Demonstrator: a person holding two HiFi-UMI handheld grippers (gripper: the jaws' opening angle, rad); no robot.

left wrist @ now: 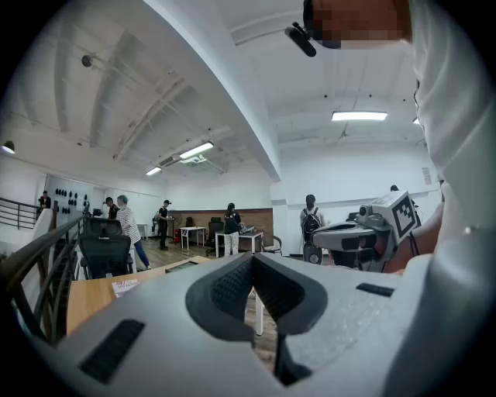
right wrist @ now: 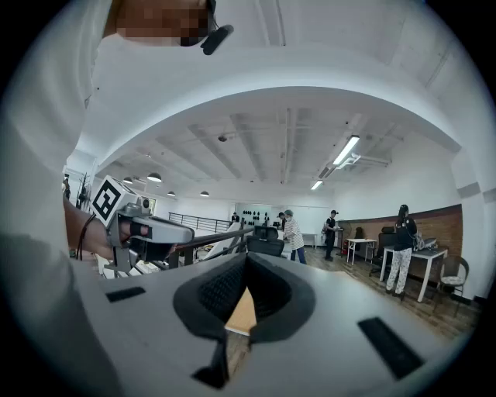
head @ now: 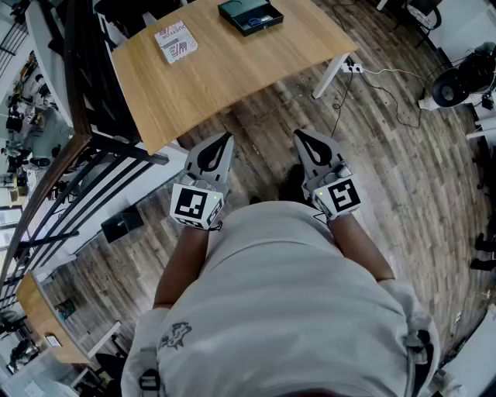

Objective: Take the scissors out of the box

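Ceiling strip lights fill the room with bright, even light and burn to white glare in both gripper views. Shadows on the wooden floor are faint and soft. All three views bow strongly toward the edges, with black corners in the gripper views. The left gripper, close to the lens, looks slightly soft.

Smooth pale wooden table, wood-plank floor

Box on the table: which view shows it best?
Head view: it looks down into the open box at the table's far end. Both gripper views skim the tabletop level, so neither shows its inside.
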